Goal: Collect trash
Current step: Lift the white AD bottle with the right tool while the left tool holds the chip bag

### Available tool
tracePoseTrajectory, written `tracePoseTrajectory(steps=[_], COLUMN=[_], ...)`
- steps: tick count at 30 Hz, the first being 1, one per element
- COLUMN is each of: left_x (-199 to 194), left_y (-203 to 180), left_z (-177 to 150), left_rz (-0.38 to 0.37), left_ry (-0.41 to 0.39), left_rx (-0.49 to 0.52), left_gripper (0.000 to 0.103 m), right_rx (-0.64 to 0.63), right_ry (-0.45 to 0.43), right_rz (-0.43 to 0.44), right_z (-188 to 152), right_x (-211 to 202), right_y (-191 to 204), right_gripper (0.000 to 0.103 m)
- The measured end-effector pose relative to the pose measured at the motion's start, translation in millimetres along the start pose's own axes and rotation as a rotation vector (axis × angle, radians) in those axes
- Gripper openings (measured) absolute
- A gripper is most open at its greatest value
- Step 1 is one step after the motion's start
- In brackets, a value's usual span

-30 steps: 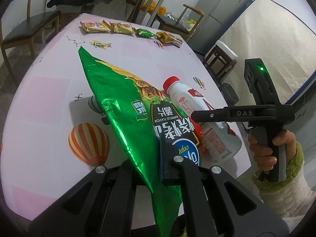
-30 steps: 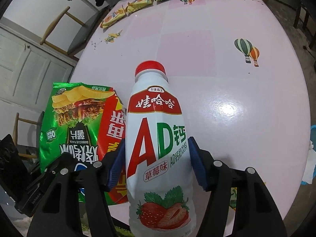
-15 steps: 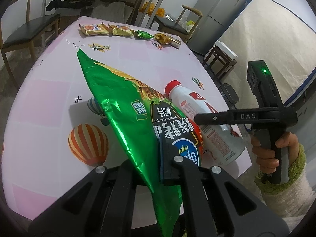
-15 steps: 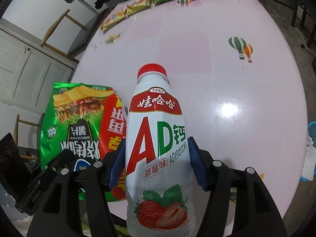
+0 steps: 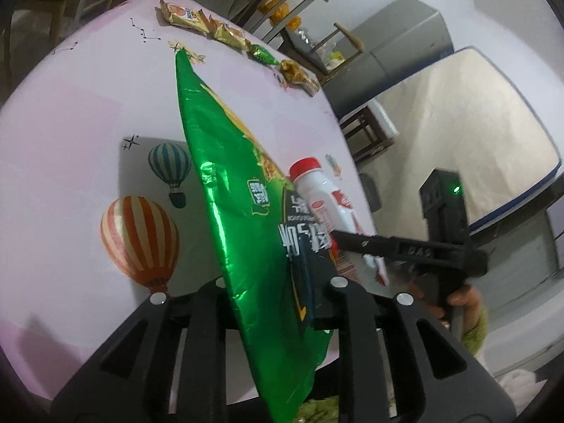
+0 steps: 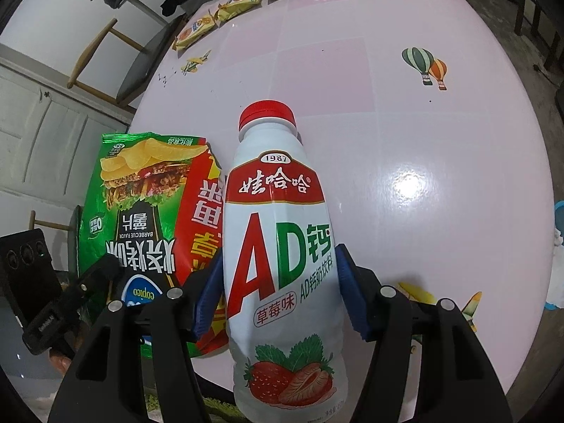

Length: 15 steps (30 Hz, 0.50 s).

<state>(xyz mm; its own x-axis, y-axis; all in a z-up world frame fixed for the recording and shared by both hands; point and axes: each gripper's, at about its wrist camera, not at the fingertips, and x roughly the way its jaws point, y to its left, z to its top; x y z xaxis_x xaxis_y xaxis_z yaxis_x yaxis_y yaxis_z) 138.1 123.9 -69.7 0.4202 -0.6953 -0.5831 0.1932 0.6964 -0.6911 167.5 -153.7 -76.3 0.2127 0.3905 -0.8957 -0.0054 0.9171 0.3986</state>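
A green chip bag (image 5: 239, 211) stands edge-on between the fingers of my left gripper (image 5: 275, 278), above the near edge of the pink table (image 5: 70, 141). Its jaws are opening; a gap shows on the left side and the bag leans on the right pad. The same bag (image 6: 141, 204) appears in the right wrist view, left of the bottle. My right gripper (image 6: 278, 292) is shut on a white strawberry milk bottle (image 6: 278, 246) with a red cap, its blue pads pressing both sides. The bottle (image 5: 324, 194) sits just behind the bag.
Several snack packets (image 5: 183, 17) and a green wrapper (image 5: 262, 54) lie in a row at the table's far edge. Chairs, a second table, a grey fridge (image 5: 398, 42) and a leaning mattress (image 5: 458, 134) stand beyond. A hand (image 5: 461, 299) holds the right gripper.
The left gripper has rolled and shifted, so the chip bag now stands more upright in view. Its fingers have spread apart. The right gripper still holds the bottle as before.
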Motion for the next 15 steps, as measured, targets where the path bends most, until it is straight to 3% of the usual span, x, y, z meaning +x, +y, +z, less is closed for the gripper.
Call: tracePoseTrajectory(steps=[4, 9, 12, 15], left_x=[-1.9, 1.9, 2.8, 5.6], left_y=[-3.6, -6.7, -5.6, -6.0], left_z=[2.3, 7.1, 8.3, 8.5], left_rz=[-0.057, -0.036, -0.003, 0.028], left_ry=[-0.034, -0.059, -0.059, -0.055], left_rx=[-0.009, -0.019, -0.014, -0.004], left_gripper=[0.026, 0.030, 0.028, 0.016], right_rx=[-0.003, -0.003, -0.002, -0.003], right_ry=[-0.004, -0.009, -0.012, -0.010], right_rz=[-0.003, -0.005, -0.005, -0.008], right_z=[-0.7, -1.9, -3.2, -3.2], right_x=[-0.4, -0.6, -1.1, -1.6], right_y=[0.0, 0.7, 1.0, 1.4], right_gripper=[0.059, 0.059, 0.059, 0.059])
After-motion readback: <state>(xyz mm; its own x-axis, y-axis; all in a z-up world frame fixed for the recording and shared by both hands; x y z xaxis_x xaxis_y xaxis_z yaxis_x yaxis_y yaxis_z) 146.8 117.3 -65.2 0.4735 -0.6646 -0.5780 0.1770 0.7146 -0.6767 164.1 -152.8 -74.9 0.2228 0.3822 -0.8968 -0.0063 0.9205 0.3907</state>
